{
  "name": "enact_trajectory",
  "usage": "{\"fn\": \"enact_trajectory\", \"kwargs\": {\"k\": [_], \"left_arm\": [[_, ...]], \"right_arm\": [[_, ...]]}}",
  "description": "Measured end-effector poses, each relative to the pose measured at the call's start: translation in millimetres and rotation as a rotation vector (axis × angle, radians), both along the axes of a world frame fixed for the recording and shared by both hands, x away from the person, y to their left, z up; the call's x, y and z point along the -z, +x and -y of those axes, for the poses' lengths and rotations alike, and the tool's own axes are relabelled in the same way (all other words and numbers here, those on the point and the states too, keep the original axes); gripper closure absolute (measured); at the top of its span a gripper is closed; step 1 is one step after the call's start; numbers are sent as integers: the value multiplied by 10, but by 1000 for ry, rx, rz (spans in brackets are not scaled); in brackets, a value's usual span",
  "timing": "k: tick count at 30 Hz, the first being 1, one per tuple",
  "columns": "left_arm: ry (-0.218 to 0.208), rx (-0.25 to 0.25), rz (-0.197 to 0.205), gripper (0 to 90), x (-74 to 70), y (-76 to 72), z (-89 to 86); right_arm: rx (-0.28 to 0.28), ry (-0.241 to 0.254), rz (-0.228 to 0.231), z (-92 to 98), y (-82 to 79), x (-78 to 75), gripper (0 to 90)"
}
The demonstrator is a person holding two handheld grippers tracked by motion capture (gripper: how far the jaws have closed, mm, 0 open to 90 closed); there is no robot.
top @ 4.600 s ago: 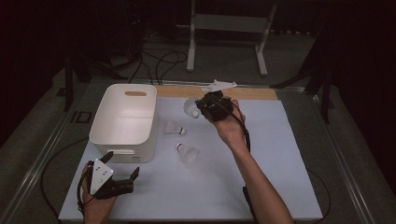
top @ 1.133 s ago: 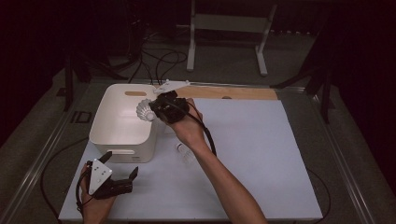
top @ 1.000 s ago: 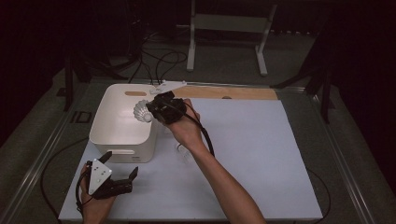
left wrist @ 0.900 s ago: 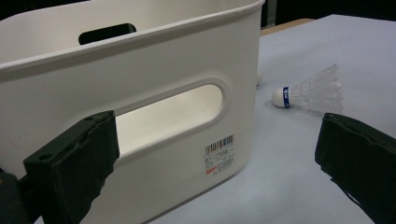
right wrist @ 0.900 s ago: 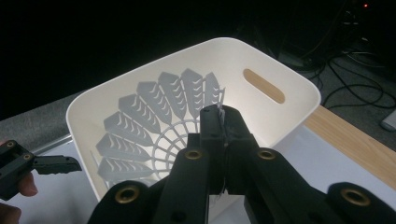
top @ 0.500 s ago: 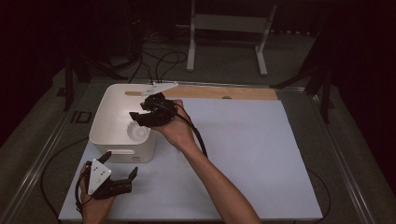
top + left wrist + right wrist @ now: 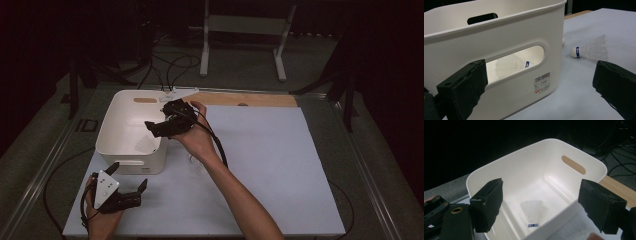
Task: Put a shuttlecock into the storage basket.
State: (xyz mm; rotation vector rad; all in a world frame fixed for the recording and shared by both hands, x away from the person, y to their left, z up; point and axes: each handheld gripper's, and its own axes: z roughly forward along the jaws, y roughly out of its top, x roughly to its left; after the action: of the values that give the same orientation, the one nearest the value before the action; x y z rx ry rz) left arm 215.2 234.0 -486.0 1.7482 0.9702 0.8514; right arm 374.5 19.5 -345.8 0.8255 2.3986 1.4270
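White plastic, smooth and round-cornered, the bin (image 7: 131, 131) has slot handles and a barcode sticker (image 7: 542, 82) with an orange mark, its print too small to read. A feathered shuttlecock (image 7: 533, 213) with a blue band lies inside on the bin's floor. Above the bin's rim the right gripper (image 7: 159, 127) has just opened its jaws wide, nothing between them. Another shuttlecock (image 7: 591, 49) lies just beside the bin. In front of the bin, the left gripper (image 7: 128, 186) is wide and empty.

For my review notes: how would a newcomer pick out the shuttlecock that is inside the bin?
Find the white bin at the left of the blue table mat. On its floor lies a white shuttlecock with a blue band near its cork. Another shuttlecock lies outside on the mat; this one alone is inside the walls, below the open right gripper.
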Motion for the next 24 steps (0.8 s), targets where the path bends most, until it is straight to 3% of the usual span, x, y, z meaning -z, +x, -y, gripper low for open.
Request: {"fn": "enact_trajectory", "kwargs": {"k": [8,24], "left_arm": [[0,0,0,2,-1,0,0],[0,1,1,1,-1,1,1]], "right_arm": [[12,-30,14,52,-21,11,144],[41,-17,28,217,-21,30,141]]}}
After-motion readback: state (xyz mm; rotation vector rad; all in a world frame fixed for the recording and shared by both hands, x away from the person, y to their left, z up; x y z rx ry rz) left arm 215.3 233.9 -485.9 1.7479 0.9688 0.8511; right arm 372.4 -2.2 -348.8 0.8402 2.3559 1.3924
